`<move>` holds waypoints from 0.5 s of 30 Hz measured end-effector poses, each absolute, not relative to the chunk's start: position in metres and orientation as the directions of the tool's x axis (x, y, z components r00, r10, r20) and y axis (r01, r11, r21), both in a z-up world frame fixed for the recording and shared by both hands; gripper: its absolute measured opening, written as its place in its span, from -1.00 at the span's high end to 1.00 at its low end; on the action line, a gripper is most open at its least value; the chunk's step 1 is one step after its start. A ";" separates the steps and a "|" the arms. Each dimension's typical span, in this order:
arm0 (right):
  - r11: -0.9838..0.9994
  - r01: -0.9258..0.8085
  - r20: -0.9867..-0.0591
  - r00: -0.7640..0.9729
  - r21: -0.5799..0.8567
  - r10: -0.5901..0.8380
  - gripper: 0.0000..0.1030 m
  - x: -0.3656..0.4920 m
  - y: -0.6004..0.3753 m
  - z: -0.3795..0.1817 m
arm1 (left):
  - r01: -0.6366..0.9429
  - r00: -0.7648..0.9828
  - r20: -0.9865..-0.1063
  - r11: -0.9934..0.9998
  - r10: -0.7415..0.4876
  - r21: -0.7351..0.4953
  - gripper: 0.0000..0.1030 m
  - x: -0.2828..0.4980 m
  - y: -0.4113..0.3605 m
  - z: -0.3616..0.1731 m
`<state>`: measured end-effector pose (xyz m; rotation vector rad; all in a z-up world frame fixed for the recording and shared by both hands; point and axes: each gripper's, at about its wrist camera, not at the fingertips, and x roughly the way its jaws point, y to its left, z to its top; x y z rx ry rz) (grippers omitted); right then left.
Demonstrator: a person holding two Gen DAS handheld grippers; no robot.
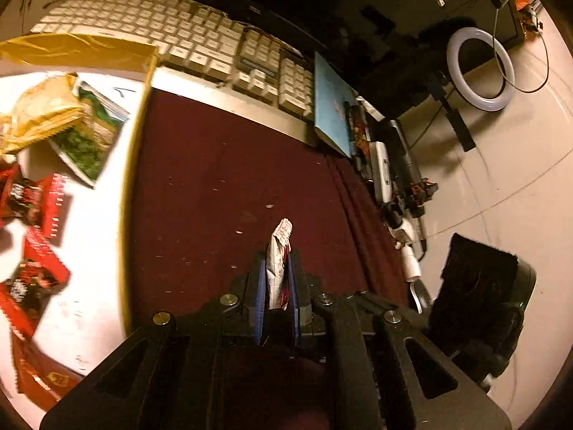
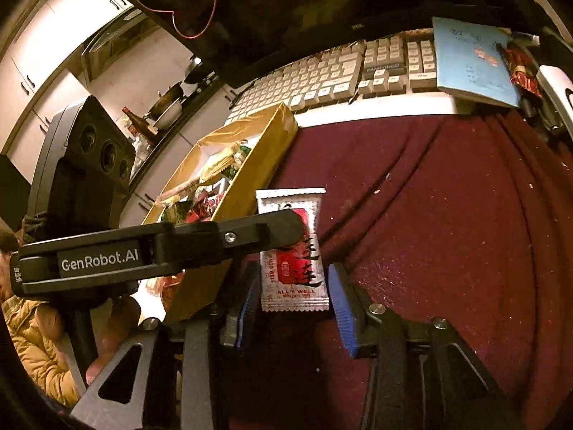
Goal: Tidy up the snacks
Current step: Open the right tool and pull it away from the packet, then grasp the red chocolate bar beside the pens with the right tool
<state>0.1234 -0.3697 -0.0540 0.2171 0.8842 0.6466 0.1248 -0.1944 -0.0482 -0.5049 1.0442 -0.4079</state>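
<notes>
My left gripper (image 1: 277,261) is shut on a white and red snack packet (image 1: 280,251), held edge-on above the dark red cloth (image 1: 222,186). The right wrist view shows the same packet (image 2: 293,279) flat-on, with the left gripper's arm (image 2: 179,247) across its upper part. My right gripper (image 2: 295,286) is open, its blue pads either side of the packet's lower end, not touching. A gold box (image 1: 141,114) to the left holds red, gold and green snack packets (image 1: 32,193); it also shows in the right wrist view (image 2: 250,165).
A white keyboard (image 1: 179,32) lies behind the cloth, with a blue booklet (image 1: 331,107) at its right end. A ring light (image 1: 480,68), cables and small devices (image 1: 385,172) lie on the pale floor to the right. A black camera unit (image 2: 96,150) stands left.
</notes>
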 end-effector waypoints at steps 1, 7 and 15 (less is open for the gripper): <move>0.792 -0.435 -0.649 0.462 0.428 0.605 -0.02 0.124 -0.371 -0.053 | 0.075 0.457 -0.721 0.830 -0.521 -0.553 0.83 0.123 -0.193 -0.047; 0.853 -0.370 -0.665 0.535 0.369 0.520 -0.09 0.136 -0.391 -0.036 | 0.084 0.499 -0.723 0.857 -0.477 -0.508 0.83 0.115 -0.188 -0.045; 0.974 -0.085 -0.697 0.686 0.208 0.209 -0.14 0.226 -0.437 0.023 | 0.099 0.503 -0.707 0.846 -0.496 -0.524 0.83 0.110 -0.190 -0.044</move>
